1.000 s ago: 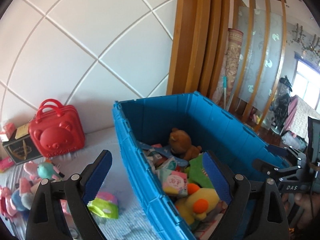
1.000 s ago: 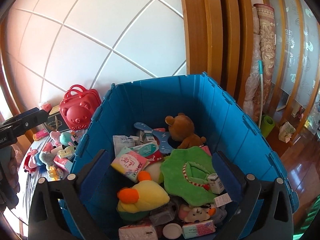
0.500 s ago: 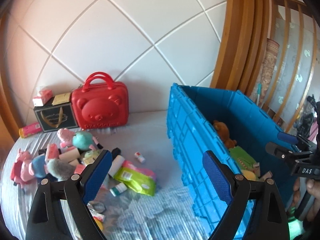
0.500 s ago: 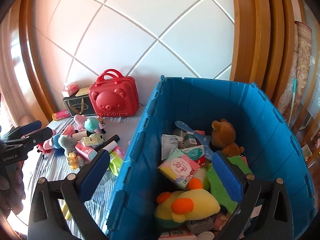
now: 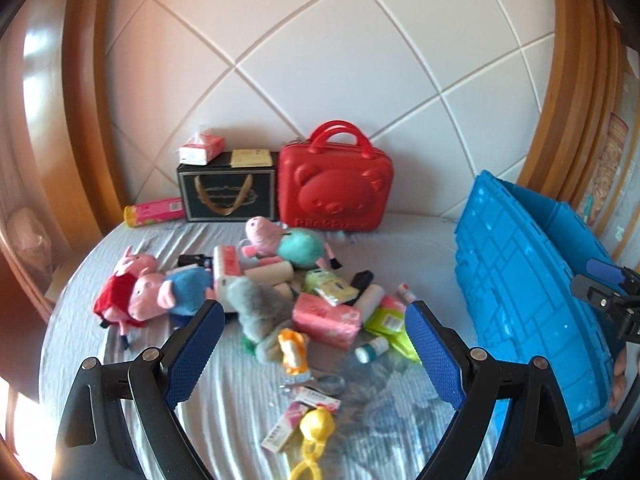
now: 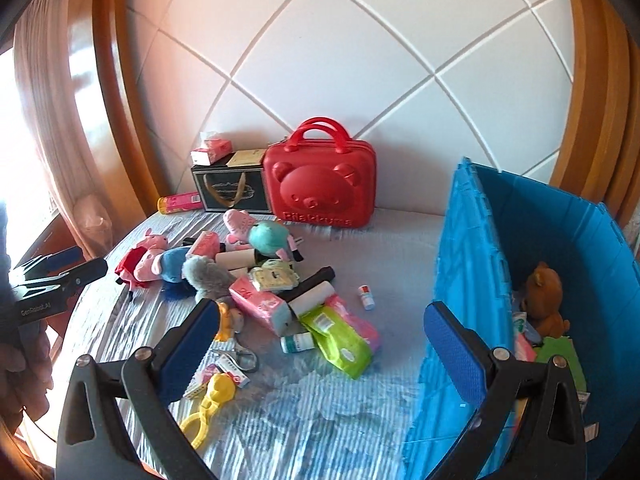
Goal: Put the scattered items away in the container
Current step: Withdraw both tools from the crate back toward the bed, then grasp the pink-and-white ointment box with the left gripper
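You've swung both the left gripper (image 5: 312,344) and right gripper (image 6: 320,344) off the blue crate (image 6: 472,280) toward the toy pile (image 5: 280,296) left of it, jaws wide and empty, so another pickup's next.

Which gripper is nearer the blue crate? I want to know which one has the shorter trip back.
Right. The right gripper has one of its fingers in front of the blue crate wall; the left gripper is over the toy pile, the crate off to its side.
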